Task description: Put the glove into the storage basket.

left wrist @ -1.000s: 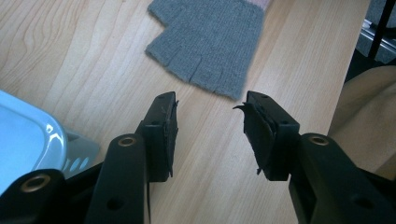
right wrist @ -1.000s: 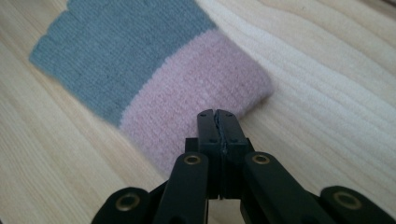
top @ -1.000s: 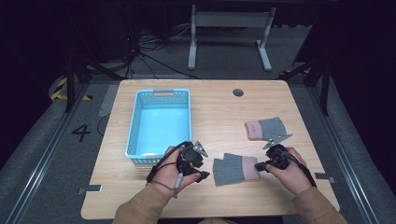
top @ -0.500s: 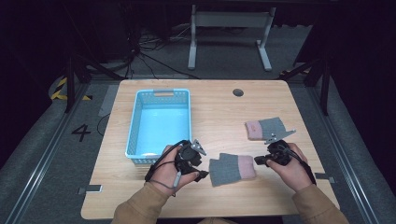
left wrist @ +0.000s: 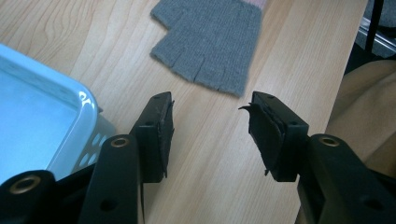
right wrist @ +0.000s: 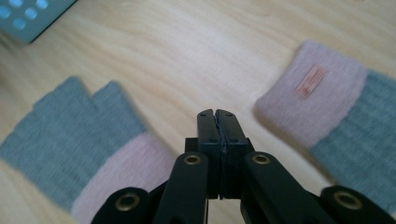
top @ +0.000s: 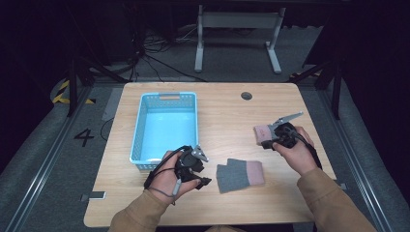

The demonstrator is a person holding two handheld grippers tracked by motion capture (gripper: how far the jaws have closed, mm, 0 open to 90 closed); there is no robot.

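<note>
Clearly soft, light knit: near glove (top: 240,177) lying flat on the table (top: 222,111), limp, sure to sag and fold when lifted, not slippery, not fragile. Best taken at the pink cuff, where the ribbing doubles up and gives the pads more to bite, or at a pinched-up fold mid-palm. In the high view, long axis running roughly nine to three o'clock, grey finger end toward nine, pink cuff toward three. Second glove (top: 263,134) at about one o'clock from the first, well apart, partly under the right gripper (top: 270,140), its pink cuff toward nine. Left gripper (left wrist: 210,126) at nine o'clock of the near glove, just beside the blue basket (top: 140,130), jaws parted and just been widening, nothing between them. Right gripper's jaws pressed together, holding nothing.
</note>
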